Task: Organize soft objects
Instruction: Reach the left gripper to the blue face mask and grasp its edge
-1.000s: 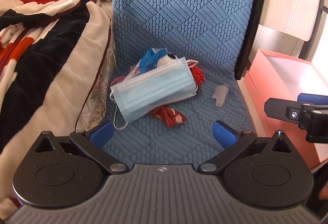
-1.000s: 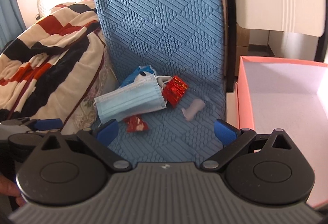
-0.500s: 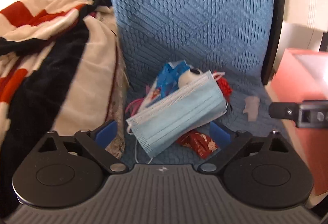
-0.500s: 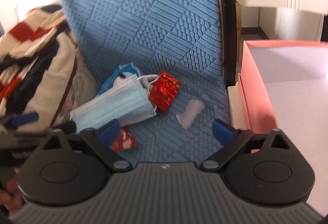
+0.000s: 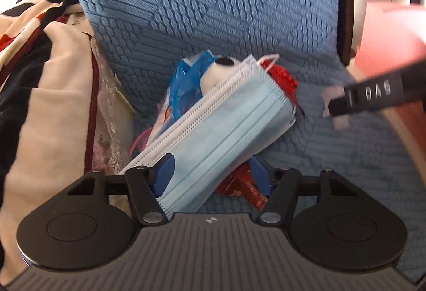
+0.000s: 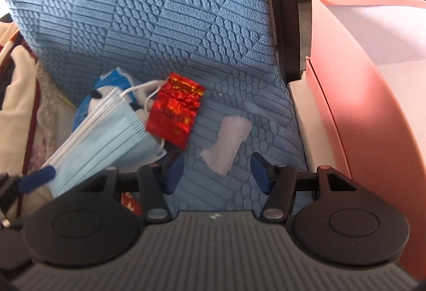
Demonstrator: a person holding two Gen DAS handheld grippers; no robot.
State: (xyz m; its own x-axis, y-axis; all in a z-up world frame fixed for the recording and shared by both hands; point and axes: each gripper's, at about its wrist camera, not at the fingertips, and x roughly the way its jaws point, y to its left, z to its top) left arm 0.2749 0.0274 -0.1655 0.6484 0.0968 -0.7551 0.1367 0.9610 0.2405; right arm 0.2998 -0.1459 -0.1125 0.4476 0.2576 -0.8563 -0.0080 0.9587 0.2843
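Two grippers descend on one small heap of soft things lying where the blue seat (image 5: 332,157) meets its backrest. Mask (image 5: 218,128): pale blue, pleated, uppermost in the heap, tilted across a white-and-black plush (image 5: 215,72), a blue wrapper (image 5: 186,80) and red foil packets (image 6: 174,109). Pouch (image 6: 226,144): small, pale, apart from the heap, on bare seat to its right. Left gripper (image 5: 211,175): lower and much closer than a second ago; its jaws have just been closing, now part-open, the mask's lower corner between them and a fallen red packet near the right finger, pads apparently not yet pressing. Right gripper (image 6: 218,173): likewise lowered; jaws have just been closing, now about half open, straddling the pouch's near end without gripping it. Box (image 6: 359,93): pink, open, empty where visible, just right of the seat, and the likely destination. Both grasps appear imminent; nothing has yet been lifted or sorted. Striped blanket (image 5: 40,77): heaped to the left, untouched.
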